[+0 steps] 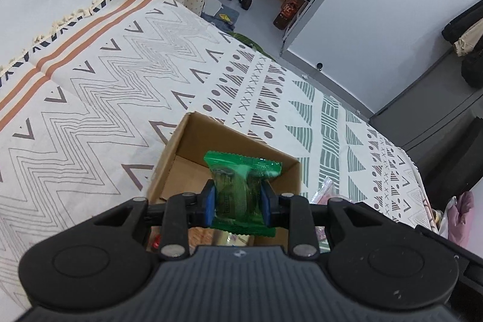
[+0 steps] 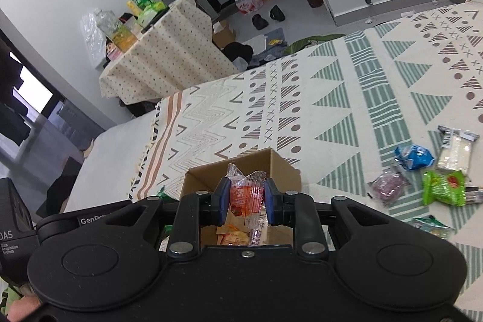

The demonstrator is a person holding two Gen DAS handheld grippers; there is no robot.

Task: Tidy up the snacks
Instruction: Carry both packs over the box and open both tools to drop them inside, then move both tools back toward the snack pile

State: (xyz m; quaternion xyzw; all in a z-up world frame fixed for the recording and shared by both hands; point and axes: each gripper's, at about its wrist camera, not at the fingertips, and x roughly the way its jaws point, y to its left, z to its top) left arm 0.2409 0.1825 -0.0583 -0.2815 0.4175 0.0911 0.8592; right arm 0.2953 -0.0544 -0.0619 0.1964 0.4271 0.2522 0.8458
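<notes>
**Both grippers loaded, both parked over the cardboard box**

Left gripper (image 1: 238, 202) clamped on a green translucent snack packet (image 1: 240, 186), blue pads pressing in from both sides, packet upright with its crimped top edge sticking up past the fingers. Hanging right above the open cardboard box (image 1: 193, 141), which sits on the bed's patterned blanket (image 1: 90, 86). Bit of the box floor visible, plus a few wrappers down below the packet, too hidden to name.

Right gripper (image 2: 245, 199) squeezed onto a clear wrapper with red-orange filling (image 2: 244, 195), crinkled top poking up between the pads. Also over the same cardboard box (image 2: 283, 168), with orange packets (image 2: 234, 236) already lying inside.

Still loose on the blanket off to the right, well apart from the box: a purple snack (image 2: 388, 184), a blue packet (image 2: 413, 156), a white bar in a clear wrapper (image 2: 455, 150), a bright green bag (image 2: 443, 187) and a pale green-and-white packet (image 2: 433, 225) nearer the camera. Purple, blue and green ones sitting close together, the white bar just beside the blue.

Further back, a small surface under a dotted cloth (image 2: 163, 56) with bottles on top.
</notes>
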